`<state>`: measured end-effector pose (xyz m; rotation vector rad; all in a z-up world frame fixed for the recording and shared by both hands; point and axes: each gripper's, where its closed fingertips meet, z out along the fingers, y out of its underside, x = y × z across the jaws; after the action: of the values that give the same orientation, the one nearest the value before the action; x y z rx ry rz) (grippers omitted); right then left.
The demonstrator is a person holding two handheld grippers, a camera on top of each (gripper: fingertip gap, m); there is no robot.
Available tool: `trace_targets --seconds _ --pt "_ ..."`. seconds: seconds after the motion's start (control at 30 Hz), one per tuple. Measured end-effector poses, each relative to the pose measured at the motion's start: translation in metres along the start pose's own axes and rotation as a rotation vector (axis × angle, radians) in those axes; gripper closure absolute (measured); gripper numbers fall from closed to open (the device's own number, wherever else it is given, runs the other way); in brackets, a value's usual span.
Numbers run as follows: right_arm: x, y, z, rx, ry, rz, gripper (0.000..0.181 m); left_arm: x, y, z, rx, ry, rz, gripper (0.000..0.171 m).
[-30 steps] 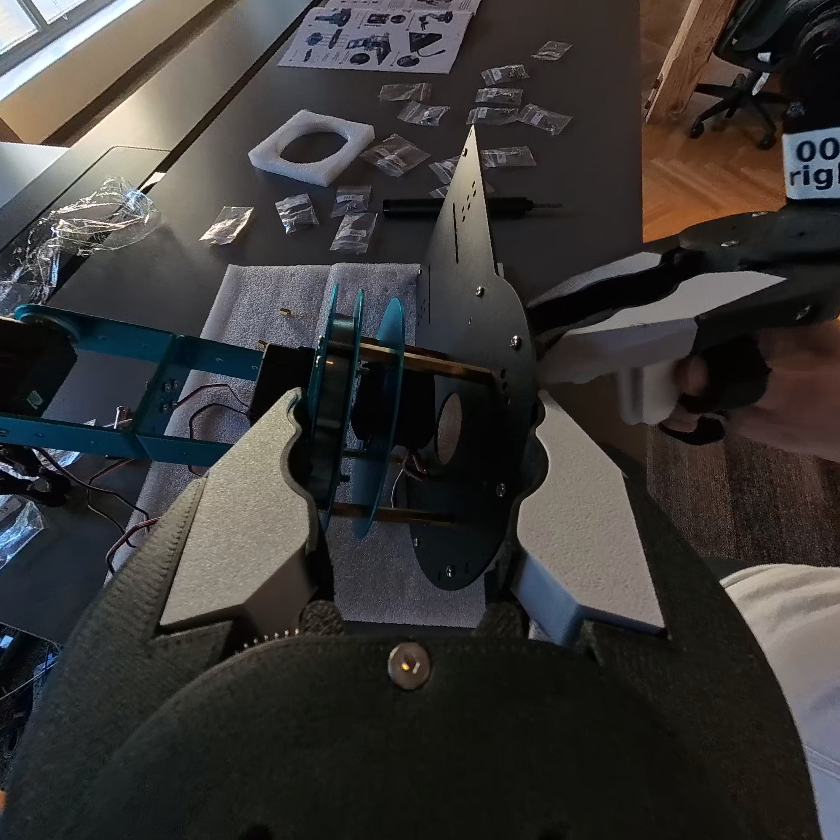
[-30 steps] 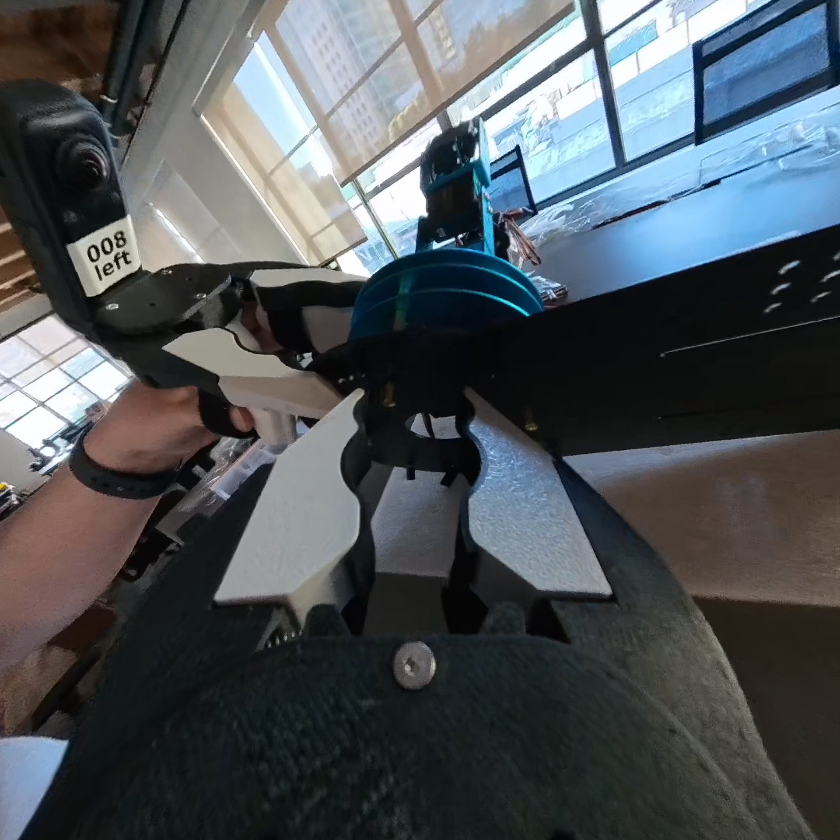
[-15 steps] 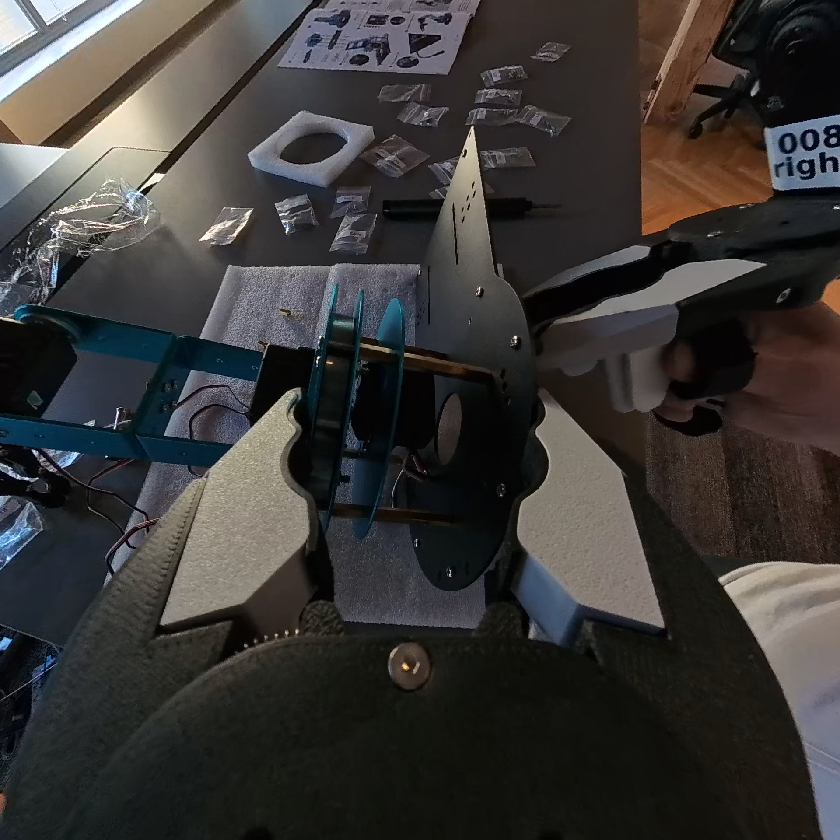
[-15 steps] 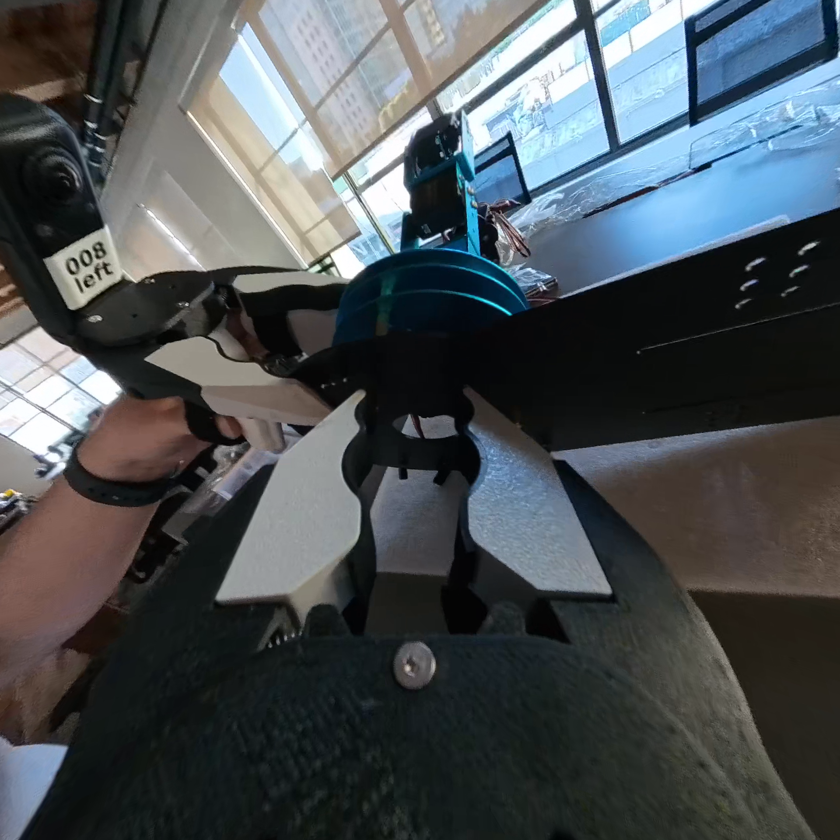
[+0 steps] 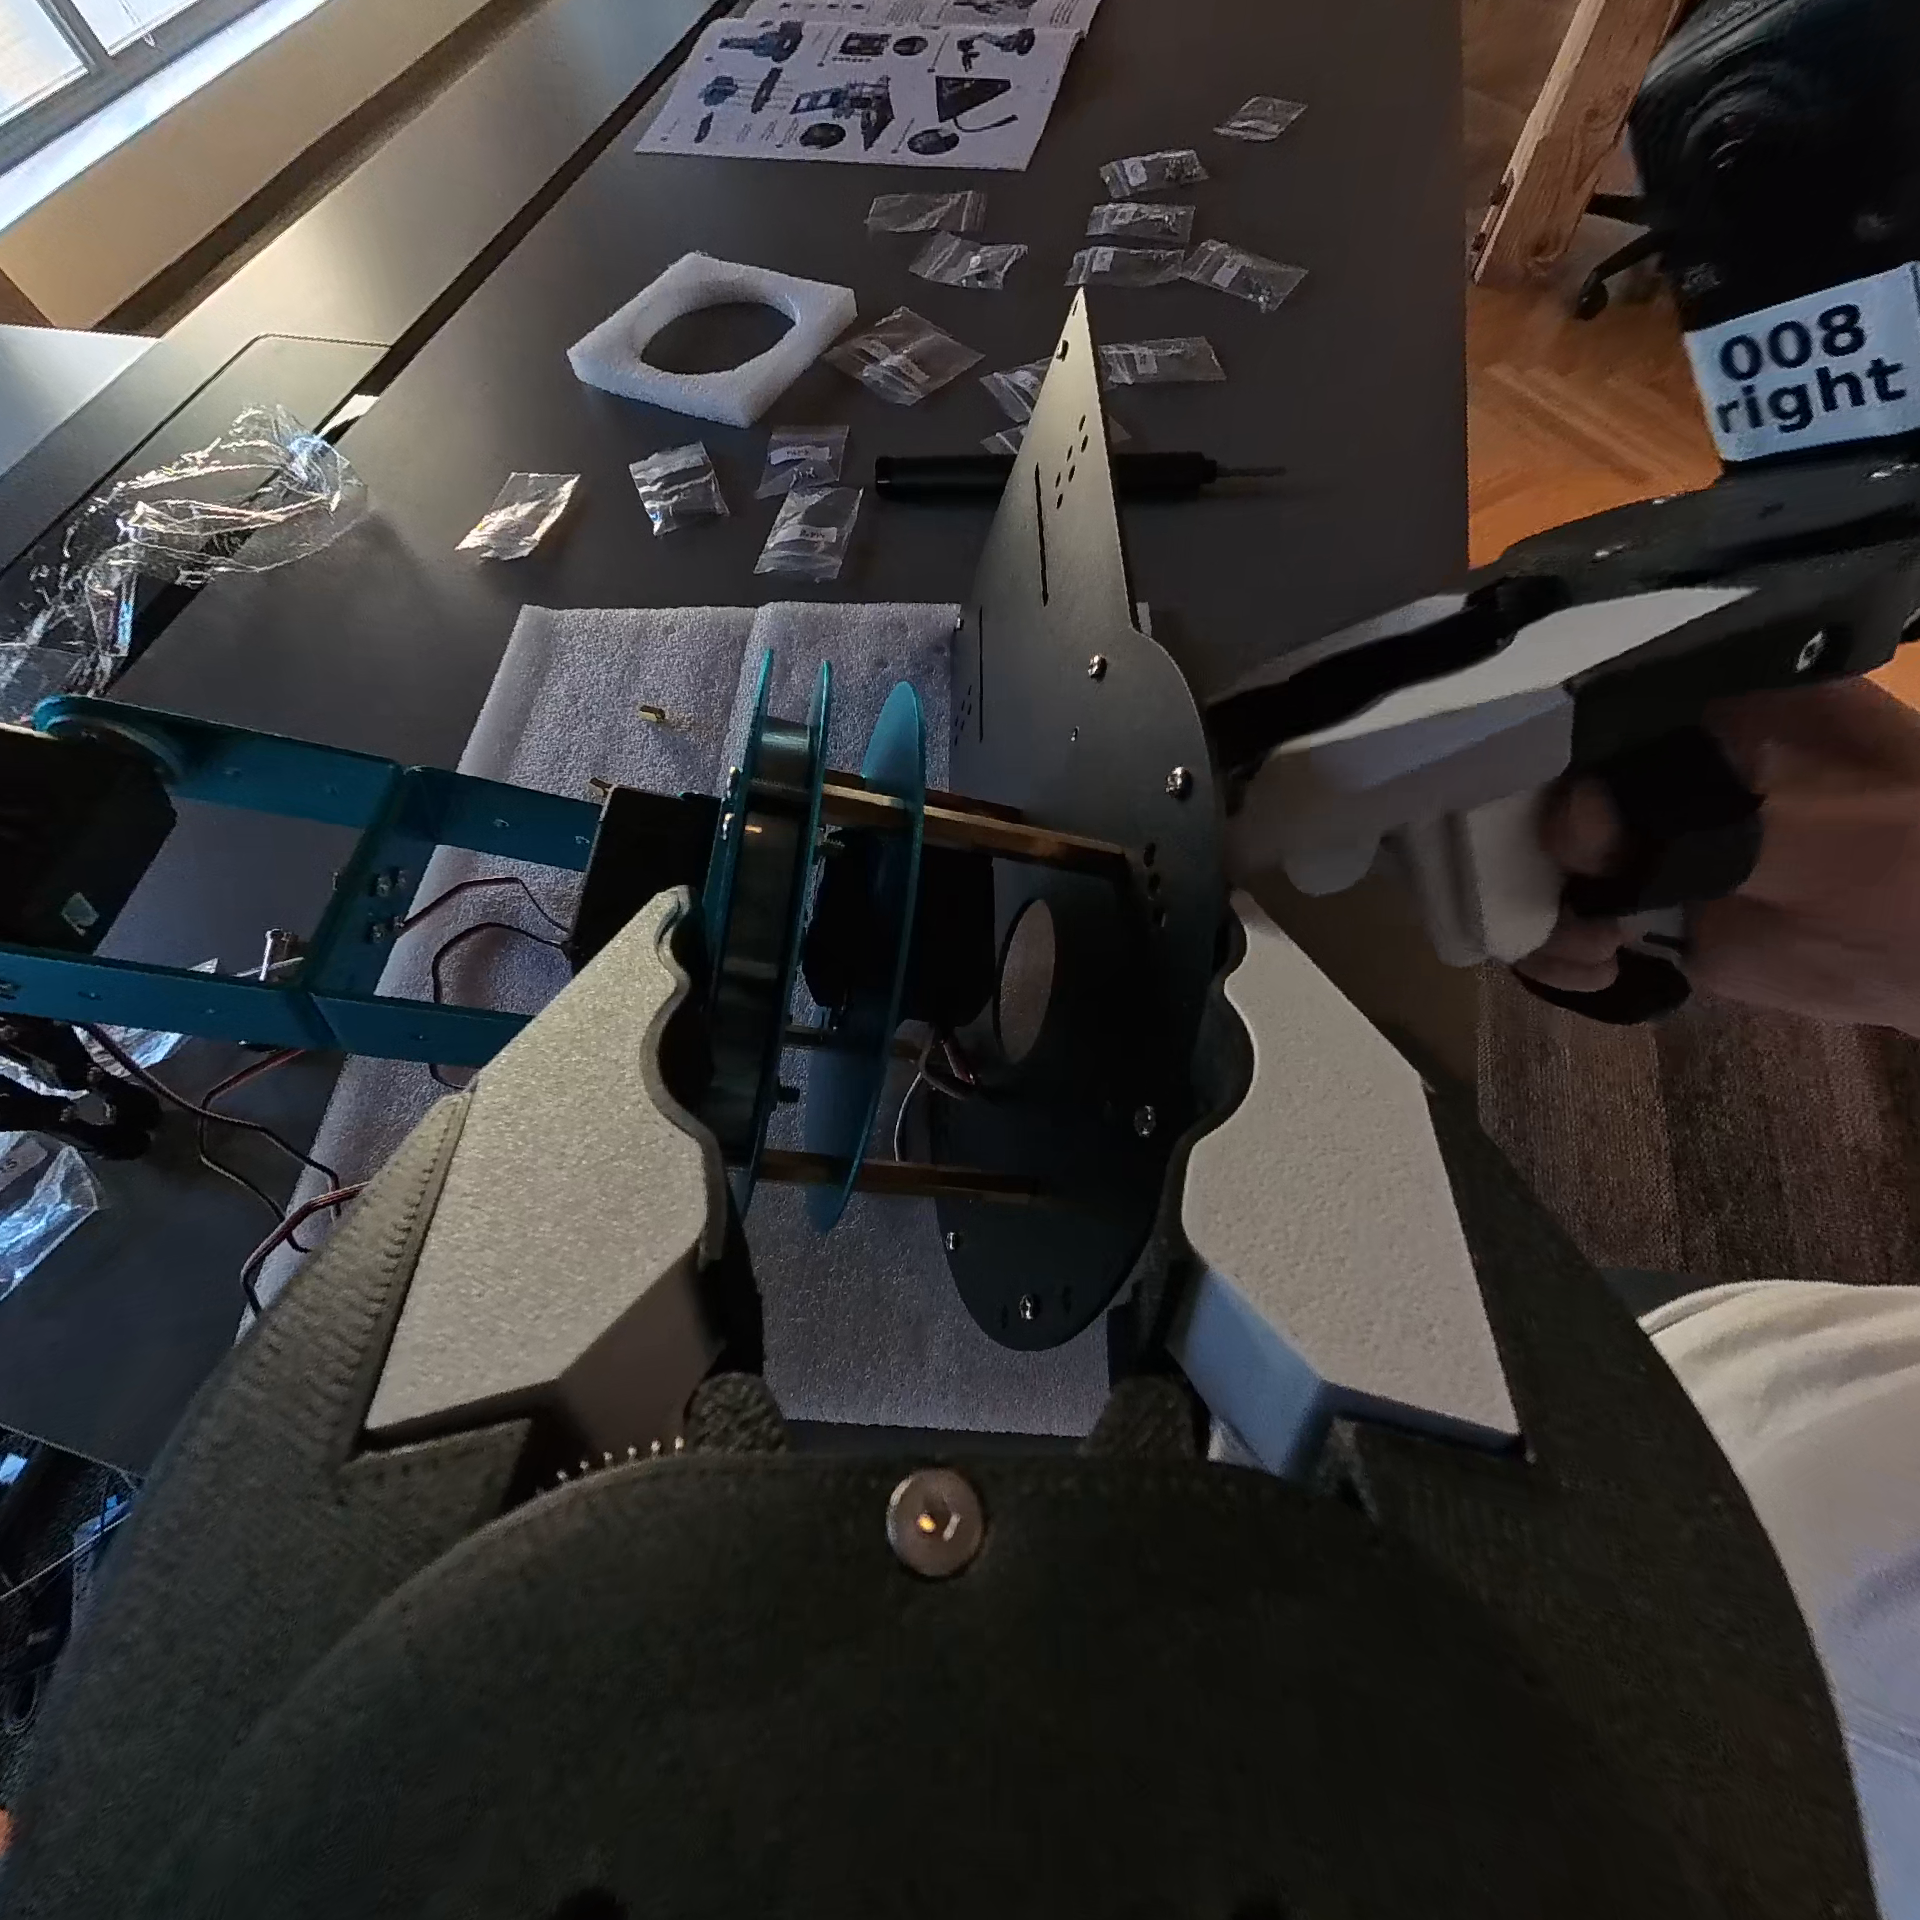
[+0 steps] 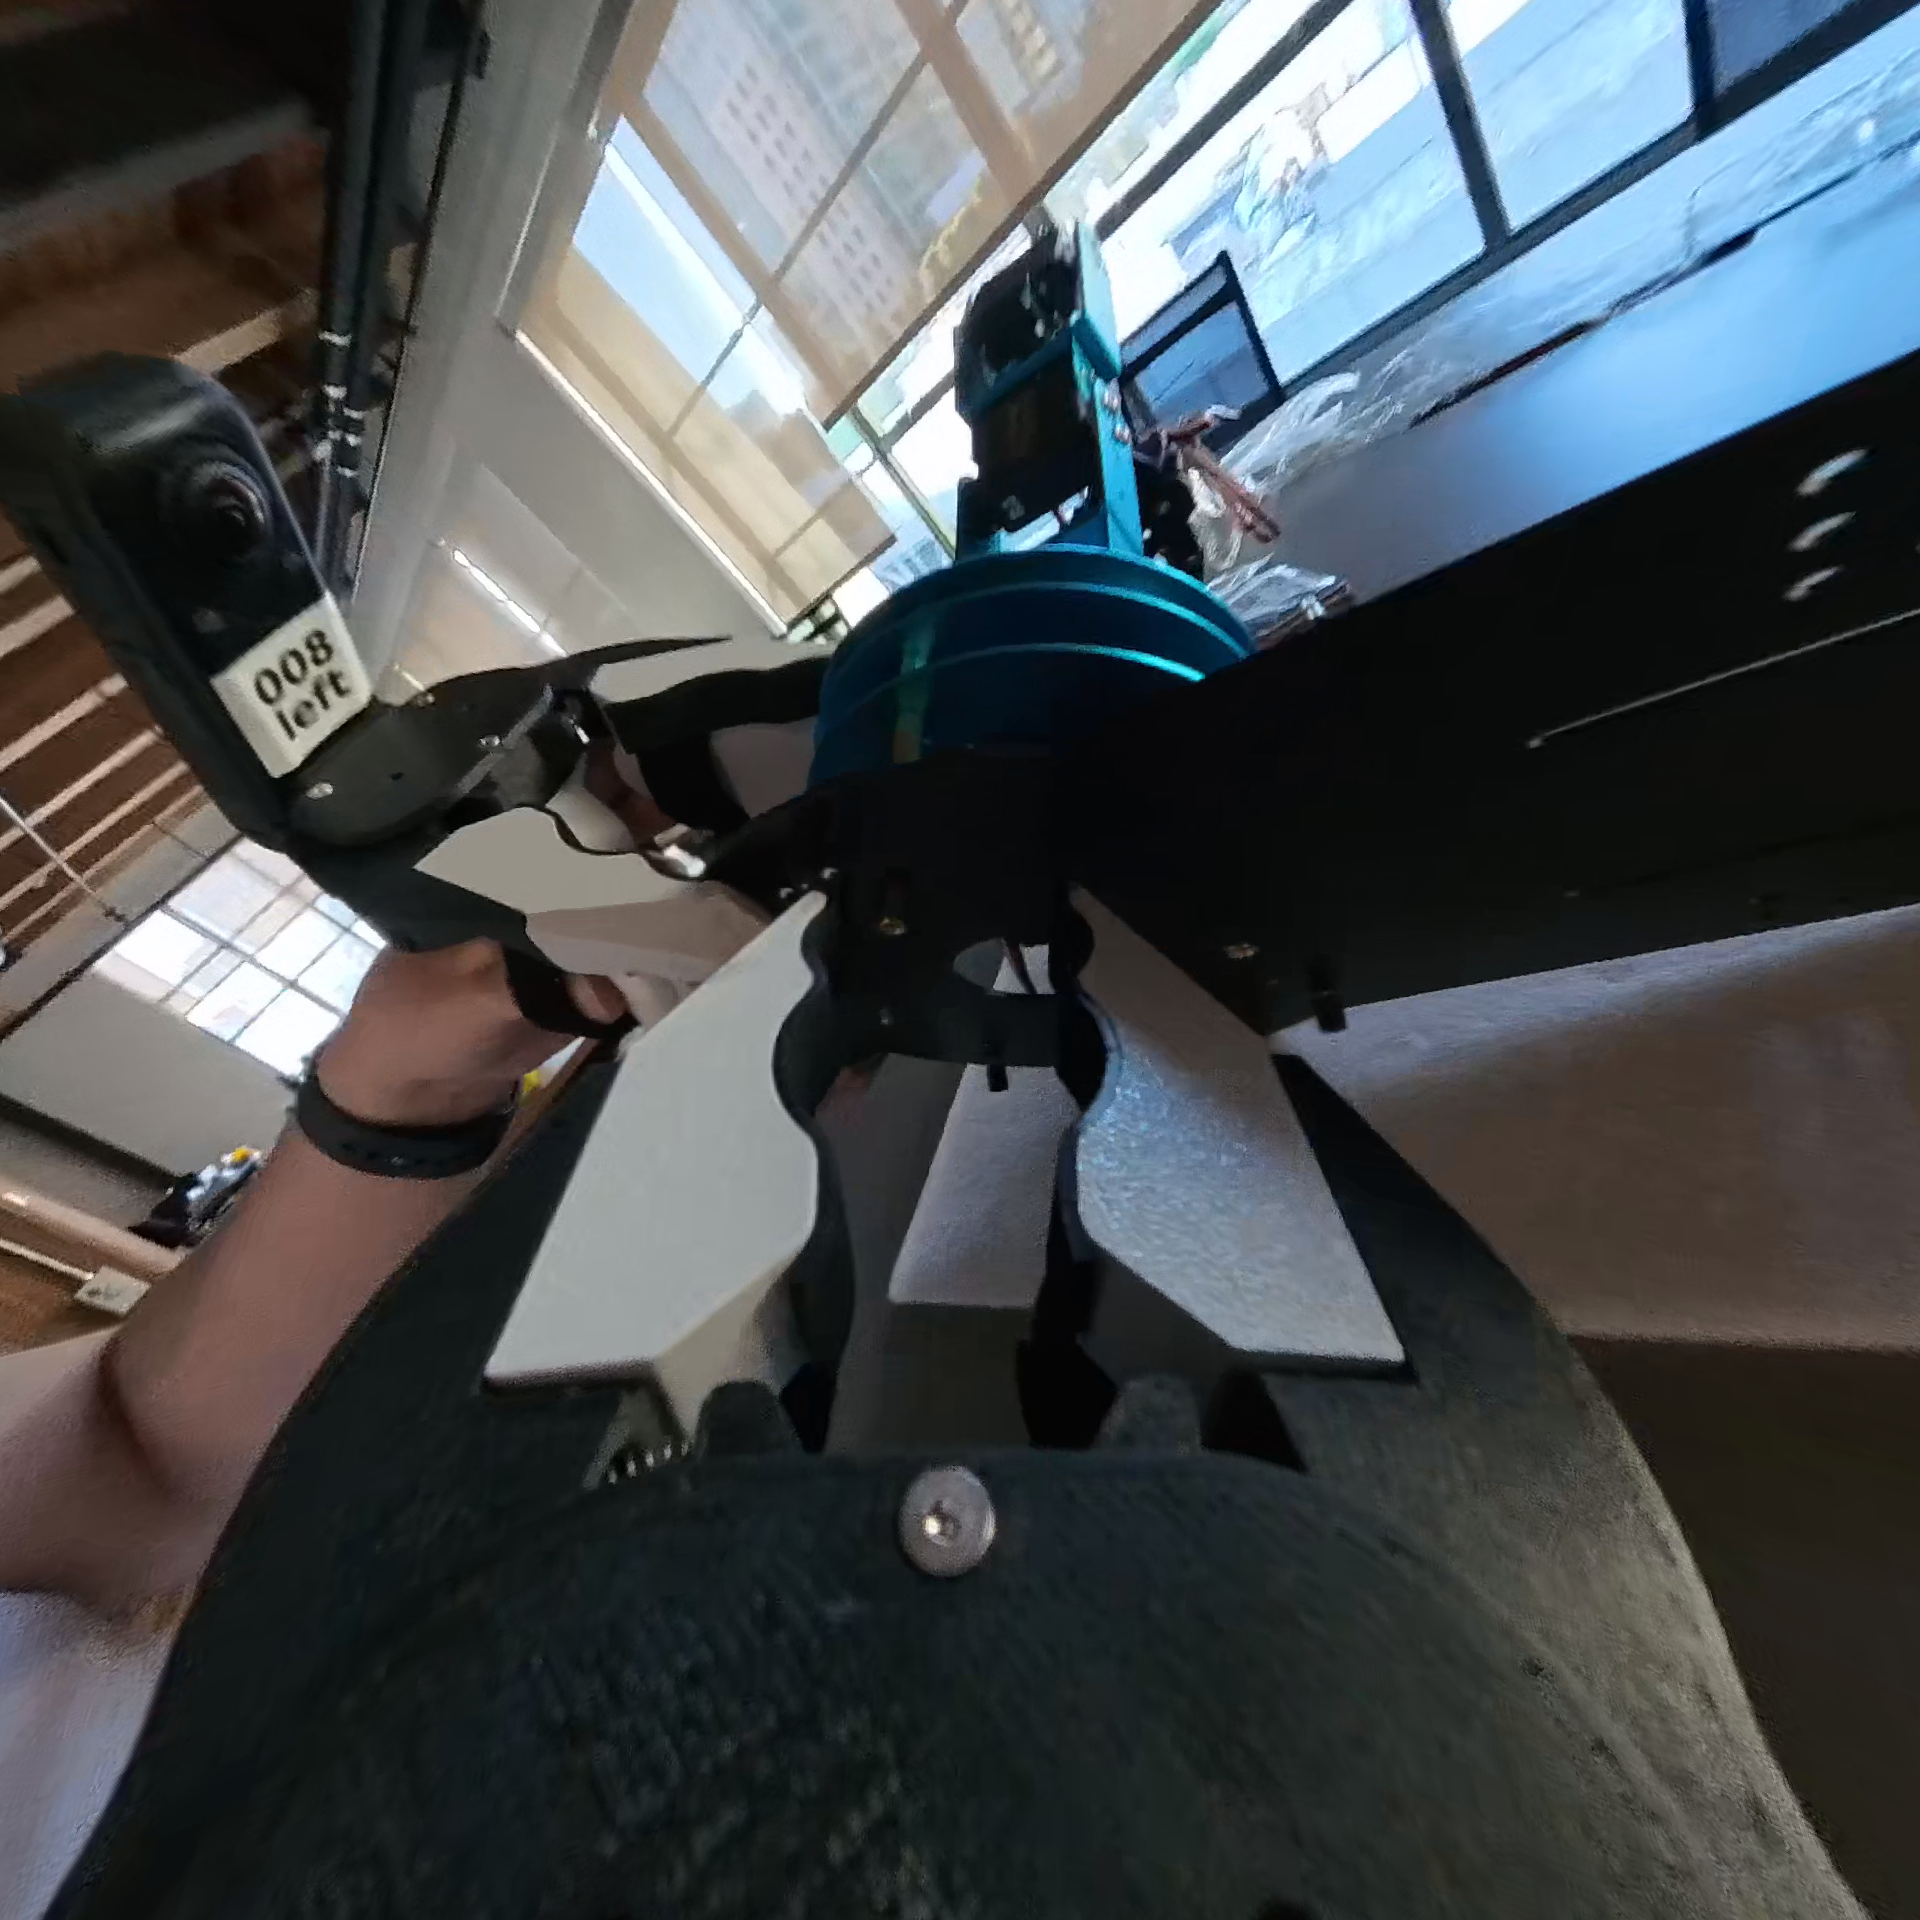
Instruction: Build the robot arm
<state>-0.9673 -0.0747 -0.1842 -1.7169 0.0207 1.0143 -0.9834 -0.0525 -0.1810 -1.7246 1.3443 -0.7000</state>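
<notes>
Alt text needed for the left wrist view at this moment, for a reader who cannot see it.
The left gripper clamps a teal-and-black robot-arm base assembly lying sideways over a white foam sheet on a dark table. The right gripper touches its black plate from the right; small parts bags lie beyond.

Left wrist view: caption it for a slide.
Left hand-held gripper clamps blue discs and black plate; right hand-held gripper meets the plate.

Left wrist view: dim, warm daylight from window (image 5: 62, 62) at 11 o'clock; table (image 5: 582, 260) dark, soft sheen. Sharp centre, fisheye bending at edges; slight blur on hand (image 5: 1766, 883) at 3 o'clock. Right wrist view: strong backlight, windows (image 6: 1247, 208) blown out toward 12–2 o'clock; black plate (image 6: 1558, 758) near silhouette; motion blur throughout, heavy edge distortion.
</notes>
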Motion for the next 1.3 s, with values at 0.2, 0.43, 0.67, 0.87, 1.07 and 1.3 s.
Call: trace_targets --seconds 0.2,0.43,0.67,0.87,1.07,1.3 --pt "0.011 -0.003 -0.004 0.026 0.023 0.049 0.165 0.0 0.0 0.0 -0.002 0.0 0.001 0.077" --pt "-0.001 -0.001 0.0 0.024 -0.059 0.034 0.143 0.0 0.0 0.0 0.004 0.003 0.001 0.077" --pt "0.02 -0.019 -0.019 0.113 -0.061 0.105 0.163 0.0 0.0 0.0 0.002 0.003 0.001 0.077" --pt "0.016 -0.019 -0.018 0.05 -0.032 -0.036 0.155 -0.001 0.0 0.0 0.0 0.006 0.004 0.077" --pt "0.027 -0.063 -0.048 0.15 0.171 -0.4 0.159 0.0 -0.001 0.0 0.034 0.003 -0.005 0.076" --pt "0.068 -0.13 -0.054 -0.039 0.155 -0.685 0.161 0.0 -0.001 0.0 0.028 0.003 -0.003 0.077"
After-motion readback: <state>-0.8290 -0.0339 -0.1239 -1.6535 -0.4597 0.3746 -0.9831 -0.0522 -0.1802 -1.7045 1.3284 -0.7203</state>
